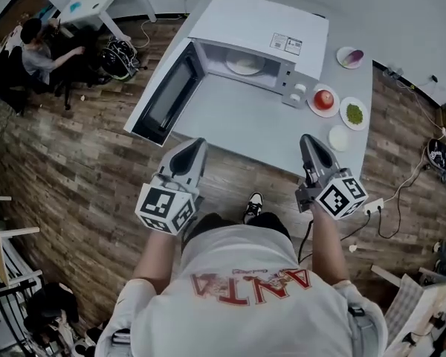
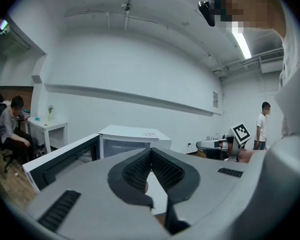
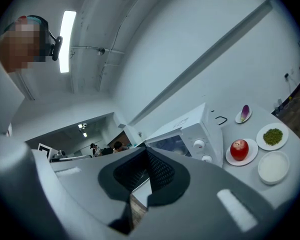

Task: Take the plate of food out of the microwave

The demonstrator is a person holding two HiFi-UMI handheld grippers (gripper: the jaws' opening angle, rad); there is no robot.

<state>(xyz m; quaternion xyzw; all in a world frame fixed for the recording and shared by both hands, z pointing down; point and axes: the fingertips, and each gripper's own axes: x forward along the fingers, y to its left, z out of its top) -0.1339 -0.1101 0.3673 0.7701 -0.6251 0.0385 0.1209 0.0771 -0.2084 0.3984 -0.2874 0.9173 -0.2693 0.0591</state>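
— First entry?
— One white microwave on the grey counter, door swung wide open to the left. The plate of food sits inside the cavity, with neither gripper on it.
— And the grippers?
— The left hand-held gripper has its jaws together with nothing between them. The right hand-held gripper is the same, closed and empty. Both are at the counter's near edge, well apart from the microwave.
— Sundries?
— Right of the microwave are a red fruit on a plate, a plate of green bits, an empty white dish and a small dish with a purple piece.
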